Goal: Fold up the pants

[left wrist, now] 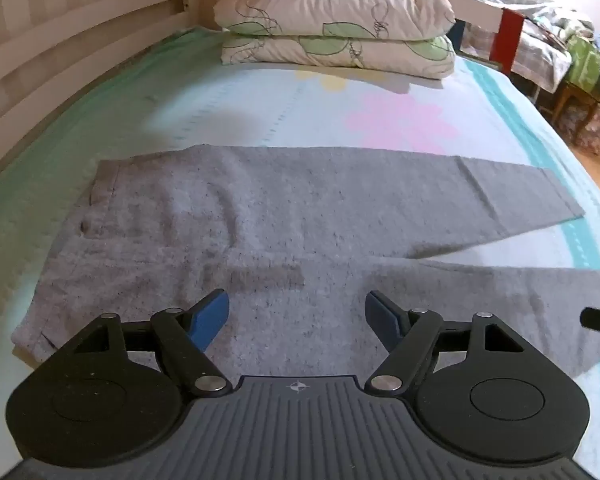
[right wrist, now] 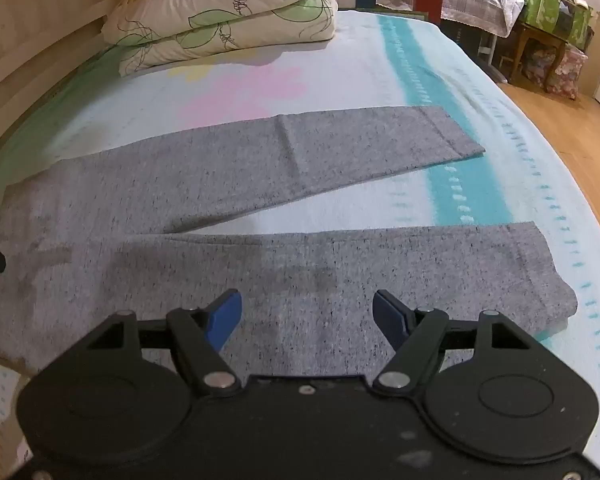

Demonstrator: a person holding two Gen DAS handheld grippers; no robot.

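- Grey pants [left wrist: 260, 224] lie flat on the bed sheet [left wrist: 260, 112], legs parted in a V, just ahead of both grippers.
- Left gripper [left wrist: 297, 316] hangs over the seat, jaws spread, holding nothing.
- Right gripper [right wrist: 307, 314] hangs over the nearer leg, likewise spread.
- Folded quilt [right wrist: 220, 12] lies beyond the pants.

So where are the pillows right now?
The two stacked pillows sit at the far end of the bed, beyond the flat grey pants, beside the wooden bed rail.

Both wrist views low, close, facing headboard-ward; share pants [left wrist: 260, 220] legs, pillows [right wrist: 220, 20].
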